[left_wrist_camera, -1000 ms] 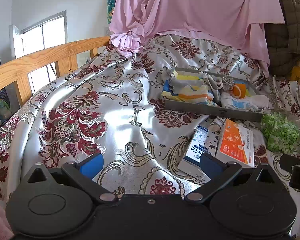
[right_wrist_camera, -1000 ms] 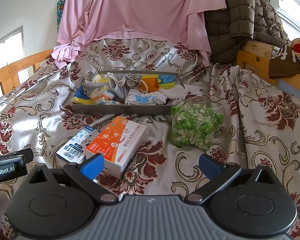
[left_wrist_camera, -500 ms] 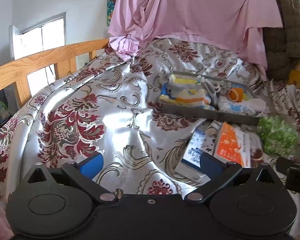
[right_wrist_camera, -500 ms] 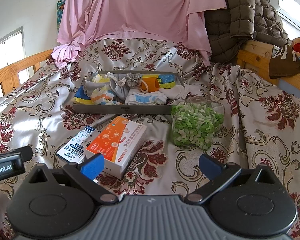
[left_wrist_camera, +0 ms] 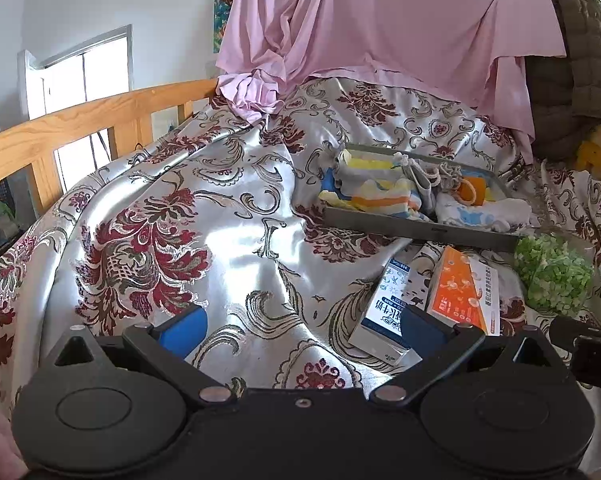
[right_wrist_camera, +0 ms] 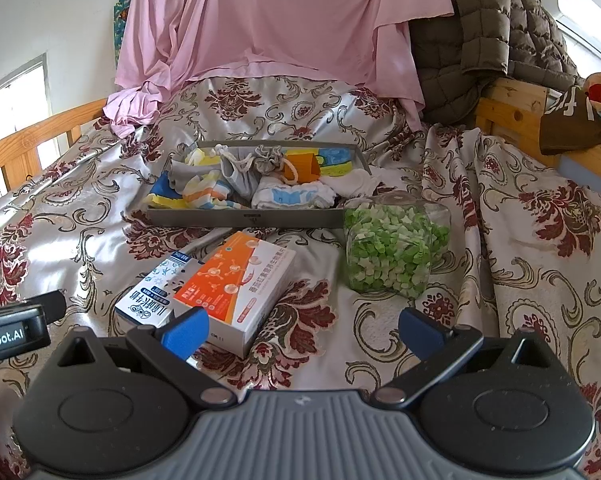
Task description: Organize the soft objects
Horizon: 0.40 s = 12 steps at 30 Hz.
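The tray (right_wrist_camera: 244,218) of rolled socks (right_wrist_camera: 288,196) lies crosswise straight ahead of the empty, wide-open right tongs (right_wrist_camera: 302,326), nearer them than the equally open left tongs (left_wrist_camera: 302,326).

the gray tray (right_wrist_camera: 244,218) hides the lower parts of the folded cloths (right_wrist_camera: 288,196) behind its near wall. the orange box (right_wrist_camera: 236,280) covers part of the blue-and-white carton (right_wrist_camera: 148,300). small print on both boxes is unreadable. a brown garment (right_wrist_camera: 572,124) is cut off by the right edge.
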Available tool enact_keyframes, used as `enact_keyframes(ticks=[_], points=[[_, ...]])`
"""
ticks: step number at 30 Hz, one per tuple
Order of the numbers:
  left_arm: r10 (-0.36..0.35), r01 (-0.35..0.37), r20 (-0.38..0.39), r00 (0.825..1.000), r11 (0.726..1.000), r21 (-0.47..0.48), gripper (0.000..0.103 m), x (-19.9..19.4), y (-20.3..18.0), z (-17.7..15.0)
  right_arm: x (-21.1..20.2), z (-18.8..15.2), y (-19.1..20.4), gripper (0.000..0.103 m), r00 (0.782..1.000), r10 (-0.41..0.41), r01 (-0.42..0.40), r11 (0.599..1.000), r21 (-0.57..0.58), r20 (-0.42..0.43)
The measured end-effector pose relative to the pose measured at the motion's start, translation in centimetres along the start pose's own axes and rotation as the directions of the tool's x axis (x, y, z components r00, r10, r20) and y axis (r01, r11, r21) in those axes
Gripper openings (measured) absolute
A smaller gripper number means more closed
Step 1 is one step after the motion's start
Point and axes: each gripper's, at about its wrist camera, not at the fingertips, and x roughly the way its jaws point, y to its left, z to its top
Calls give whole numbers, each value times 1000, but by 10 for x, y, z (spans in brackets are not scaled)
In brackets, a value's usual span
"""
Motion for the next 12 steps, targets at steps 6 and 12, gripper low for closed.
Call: enact_keyframes(ticks=[6,12], points=[[-12,12,2,1000,1000,2,102,0,0,0,1,0,0,103,1000,3,-3,1000,0,-7],[-8,8,-7,1000,1000,-4,102,1,1,0,-1,-3,7,103,1000,4,-4,1000,1,-10]])
